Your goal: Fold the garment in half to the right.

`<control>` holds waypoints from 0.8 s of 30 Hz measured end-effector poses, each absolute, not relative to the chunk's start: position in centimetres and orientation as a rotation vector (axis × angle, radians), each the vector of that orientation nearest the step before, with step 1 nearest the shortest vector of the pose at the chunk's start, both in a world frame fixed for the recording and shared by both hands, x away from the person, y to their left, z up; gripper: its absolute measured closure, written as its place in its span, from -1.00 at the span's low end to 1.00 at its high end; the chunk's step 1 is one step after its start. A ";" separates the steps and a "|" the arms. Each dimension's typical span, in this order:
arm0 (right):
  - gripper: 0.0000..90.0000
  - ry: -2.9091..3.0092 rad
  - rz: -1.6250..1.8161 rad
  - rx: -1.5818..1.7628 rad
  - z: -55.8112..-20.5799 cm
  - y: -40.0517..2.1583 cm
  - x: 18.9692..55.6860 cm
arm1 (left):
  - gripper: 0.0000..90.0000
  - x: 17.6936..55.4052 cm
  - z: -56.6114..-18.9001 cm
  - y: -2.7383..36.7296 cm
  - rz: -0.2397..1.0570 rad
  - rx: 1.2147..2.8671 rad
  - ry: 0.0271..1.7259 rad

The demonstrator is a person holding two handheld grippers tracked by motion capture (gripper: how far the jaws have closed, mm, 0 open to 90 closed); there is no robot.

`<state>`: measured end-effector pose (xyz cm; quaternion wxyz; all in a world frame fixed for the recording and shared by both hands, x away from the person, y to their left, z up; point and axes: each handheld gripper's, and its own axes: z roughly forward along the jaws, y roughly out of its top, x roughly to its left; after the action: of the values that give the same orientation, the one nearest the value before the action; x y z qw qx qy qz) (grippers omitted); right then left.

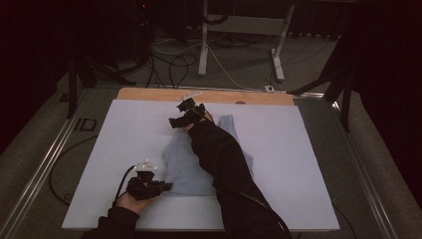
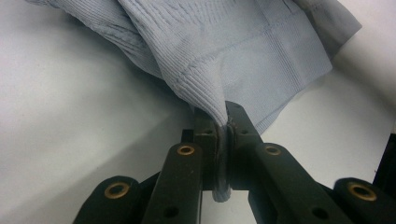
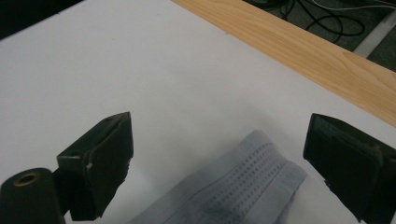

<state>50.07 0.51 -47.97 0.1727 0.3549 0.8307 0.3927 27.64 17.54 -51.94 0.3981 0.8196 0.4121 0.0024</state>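
A pale blue ribbed knit garment [image 1: 186, 167] lies partly folded on the white sheet [image 1: 124, 129] that covers the table. My left gripper [image 1: 166, 186] sits at the garment's near left corner, shut on a pinch of the ribbed hem [image 2: 205, 88]. My right gripper [image 1: 174, 122] reaches across to the far left end of the cloth, its arm lying over the garment. Its jaws stand wide open, and a ribbed end of the garment [image 3: 252, 179] lies on the sheet between and below them, touching neither pad.
A wooden table edge [image 3: 303, 51] runs along the far side of the white sheet. Beyond it, cables [image 1: 174, 64] and white table legs [image 1: 203, 45] stand on the grey floor. A metal rail [image 1: 45, 164] runs along the left of the table.
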 end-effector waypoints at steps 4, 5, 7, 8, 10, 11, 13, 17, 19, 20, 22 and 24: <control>-0.71 2.366 1.085 1.015 -48.4 0.9 50.7 | 0.90 27.6 -52.0 17.5 0.002 2.072 1.045; -0.70 2.364 1.072 1.017 -48.5 1.1 50.8 | 0.90 27.6 -51.9 17.5 0.001 2.072 1.044; -0.66 2.365 1.055 1.026 -48.6 1.3 51.2 | 0.90 27.6 -52.0 17.5 0.000 2.069 1.046; -0.64 2.363 1.045 1.034 -48.8 1.4 51.3 | 0.90 27.6 -52.0 17.5 -0.003 2.070 1.045; -0.53 2.367 1.016 1.050 -49.0 1.5 51.6 | 0.90 27.6 -52.0 17.5 -0.005 2.070 1.044; -0.50 2.365 1.000 1.061 -49.1 1.5 51.8 | 0.90 27.6 -52.0 17.5 -0.004 2.068 1.043; -0.42 2.364 0.976 1.091 -49.5 1.5 52.1 | 0.90 27.6 -52.0 17.5 -0.010 2.065 1.044; -0.25 2.373 0.938 1.123 -49.9 1.5 52.6 | 0.90 27.6 -52.1 17.4 -0.017 2.066 1.043; -0.19 2.384 0.907 1.115 -50.2 1.7 52.7 | 0.90 27.6 -52.1 17.3 -0.018 2.068 1.042; -0.17 2.385 0.887 1.109 -50.2 1.8 52.8 | 0.90 27.6 -52.1 17.3 -0.020 2.068 1.042; -0.13 2.388 0.860 1.102 -50.4 2.0 52.9 | 0.90 27.6 -52.1 17.3 -0.021 2.066 1.045; -0.07 2.398 0.840 1.092 -50.6 2.2 53.1 | 0.90 27.6 -52.1 17.3 -0.022 2.066 1.045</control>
<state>53.05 2.17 -50.57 0.1869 0.3880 0.8517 0.2985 27.61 17.31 -52.13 0.4013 0.8173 0.4135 -0.0085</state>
